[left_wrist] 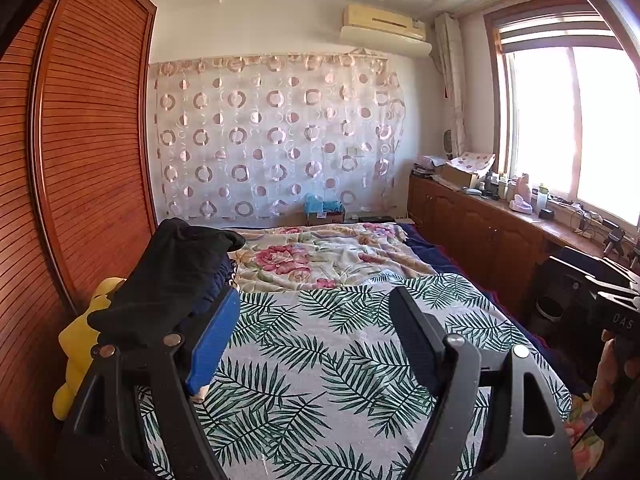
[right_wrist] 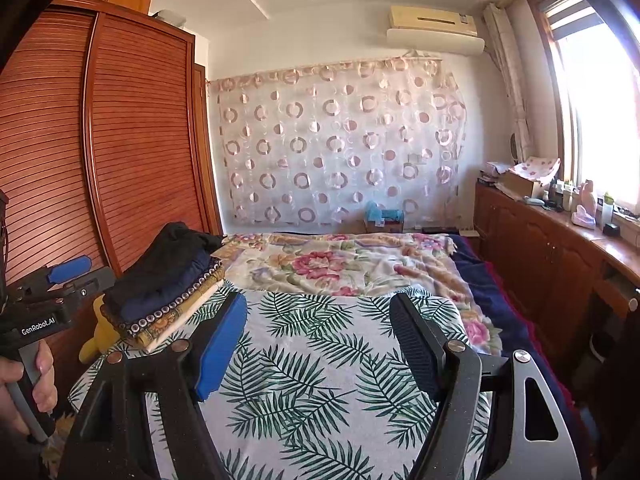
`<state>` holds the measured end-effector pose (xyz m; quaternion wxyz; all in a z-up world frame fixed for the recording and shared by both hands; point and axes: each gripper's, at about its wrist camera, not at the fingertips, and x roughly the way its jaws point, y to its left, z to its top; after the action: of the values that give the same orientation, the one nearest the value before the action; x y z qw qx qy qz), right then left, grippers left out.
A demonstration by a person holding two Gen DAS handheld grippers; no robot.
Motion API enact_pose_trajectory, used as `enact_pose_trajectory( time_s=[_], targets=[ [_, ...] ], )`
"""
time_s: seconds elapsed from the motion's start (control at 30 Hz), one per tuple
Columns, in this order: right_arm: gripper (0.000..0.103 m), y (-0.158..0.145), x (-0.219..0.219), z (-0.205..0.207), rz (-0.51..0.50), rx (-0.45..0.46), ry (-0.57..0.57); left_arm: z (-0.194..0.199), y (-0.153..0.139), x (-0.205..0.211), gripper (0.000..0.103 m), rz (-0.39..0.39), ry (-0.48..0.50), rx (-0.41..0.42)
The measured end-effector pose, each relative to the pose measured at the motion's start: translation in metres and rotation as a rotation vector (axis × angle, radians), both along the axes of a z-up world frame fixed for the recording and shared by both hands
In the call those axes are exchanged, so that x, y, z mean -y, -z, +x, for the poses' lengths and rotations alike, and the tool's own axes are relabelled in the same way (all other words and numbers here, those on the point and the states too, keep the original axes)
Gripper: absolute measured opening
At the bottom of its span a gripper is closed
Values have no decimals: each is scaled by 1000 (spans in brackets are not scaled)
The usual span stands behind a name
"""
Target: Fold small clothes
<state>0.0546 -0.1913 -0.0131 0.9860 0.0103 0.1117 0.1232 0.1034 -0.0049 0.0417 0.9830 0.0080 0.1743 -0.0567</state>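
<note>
A bedroom with white walls fills both views, its left side taken up by a tall wardrobe of reddish-brown slatted wood (right_wrist: 132, 140) and its far wall hung with a sheer curtain patterned in pink rings and discs (left_wrist: 276, 136). A bright wooden-framed window (left_wrist: 568, 120) lights the right side, above a long low wooden cabinet (left_wrist: 480, 236) whose top is crowded with boxes, bottles and small clutter. A cream wall-mounted air conditioner (right_wrist: 434, 26) sits high above the curtain. The bed is the work surface: a white sheet printed with green palm fronds (right_wrist: 320, 360) covers its near part, and a cream blanket with pink flowers (right_wrist: 340, 264) lies beyond it. At the bed's left edge rests a stack of folded small clothes (right_wrist: 168, 288), black and navy pieces over patterned tan ones, with a yellow plush toy (left_wrist: 76, 344) just beside it against the wardrobe. The left gripper (left_wrist: 316, 312) and the right gripper (right_wrist: 320, 316) both hang above the palm sheet with jaws spread wide and nothing between them, each held in a hand (right_wrist: 36, 380).
</note>
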Motion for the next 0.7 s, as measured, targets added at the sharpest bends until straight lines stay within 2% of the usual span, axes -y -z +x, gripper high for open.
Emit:
enact_pose_trajectory(
  time_s=[0.7],
  targets=[
    [76, -2, 7, 1, -6, 5, -5, -1, -1, -1, 77, 0, 2, 1]
  ],
)
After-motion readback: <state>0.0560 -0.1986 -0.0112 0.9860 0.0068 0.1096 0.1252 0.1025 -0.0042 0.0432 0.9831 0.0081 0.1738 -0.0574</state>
